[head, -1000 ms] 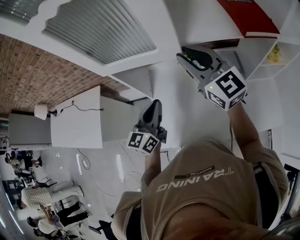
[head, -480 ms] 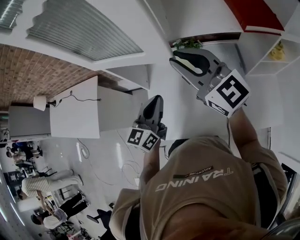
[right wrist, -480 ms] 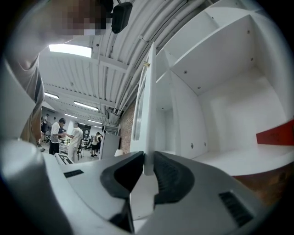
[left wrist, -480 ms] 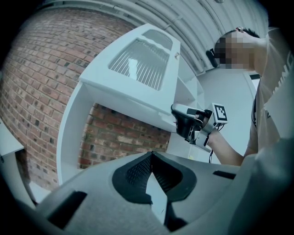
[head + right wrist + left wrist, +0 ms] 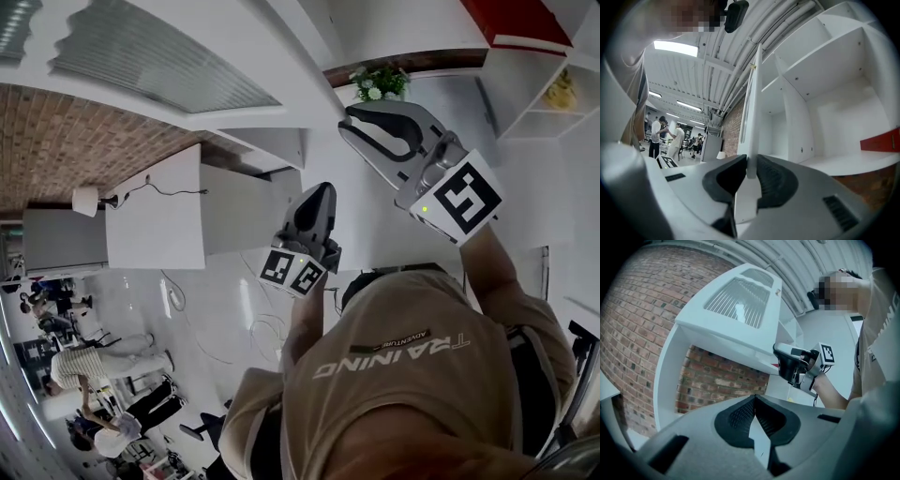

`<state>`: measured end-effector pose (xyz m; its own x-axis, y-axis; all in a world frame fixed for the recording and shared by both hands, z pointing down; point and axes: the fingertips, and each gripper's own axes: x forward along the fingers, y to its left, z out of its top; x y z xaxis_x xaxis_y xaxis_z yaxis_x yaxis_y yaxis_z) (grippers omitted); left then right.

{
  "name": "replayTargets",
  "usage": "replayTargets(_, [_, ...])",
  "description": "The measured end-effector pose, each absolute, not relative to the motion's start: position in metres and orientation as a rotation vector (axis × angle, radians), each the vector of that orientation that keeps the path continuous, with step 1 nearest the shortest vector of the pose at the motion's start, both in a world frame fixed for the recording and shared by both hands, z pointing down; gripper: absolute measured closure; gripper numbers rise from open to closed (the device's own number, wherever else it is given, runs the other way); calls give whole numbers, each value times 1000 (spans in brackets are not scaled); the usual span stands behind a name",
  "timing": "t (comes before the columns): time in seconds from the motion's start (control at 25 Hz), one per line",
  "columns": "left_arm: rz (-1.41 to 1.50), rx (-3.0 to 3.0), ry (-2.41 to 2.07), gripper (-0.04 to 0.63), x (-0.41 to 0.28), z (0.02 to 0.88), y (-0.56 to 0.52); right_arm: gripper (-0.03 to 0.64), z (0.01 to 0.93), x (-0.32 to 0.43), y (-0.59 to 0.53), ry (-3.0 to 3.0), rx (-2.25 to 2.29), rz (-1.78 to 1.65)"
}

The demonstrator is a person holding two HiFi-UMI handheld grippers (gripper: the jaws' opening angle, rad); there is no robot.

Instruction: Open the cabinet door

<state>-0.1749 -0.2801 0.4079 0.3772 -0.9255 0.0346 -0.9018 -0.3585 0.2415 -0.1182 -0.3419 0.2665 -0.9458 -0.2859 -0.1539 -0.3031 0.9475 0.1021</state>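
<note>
The white cabinet door point(image 5: 752, 103) stands edge-on in the right gripper view, with open white shelves behind it. My right gripper point(image 5: 749, 171) has its jaws on either side of that edge. They have just been closing, and both pads now press on the panel. In the head view the right gripper point(image 5: 349, 120) is raised at the door point(image 5: 309, 47). My left gripper point(image 5: 322, 189) hangs lower and to the left, away from the door. Its jaws point(image 5: 754, 399) meet at the tips with nothing between them.
The open shelves point(image 5: 834, 70) hold a red box point(image 5: 881, 139). A potted plant point(image 5: 380, 82) and a yellow object point(image 5: 561, 89) sit near the right gripper. A brick wall point(image 5: 66, 141) and a white table point(image 5: 155, 225) are on the left, and people point(image 5: 94, 375) stand far behind.
The right gripper's jaws have narrowed onto the door's edge and that hand has shifted a little. The potted plant has come into sight beyond it. The left gripper has drifted slightly.
</note>
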Motion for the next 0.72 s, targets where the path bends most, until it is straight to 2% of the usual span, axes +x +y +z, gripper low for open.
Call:
replayTargets(0.36, [-197, 2508, -1608, 588, -198, 394, -243, 548, 273, -116, -312, 2968, -657, 153])
replayTargets(0.72, [-180, 2513, -1619, 588, -268, 393, -177, 548, 278, -123, -267, 2879, -954, 157])
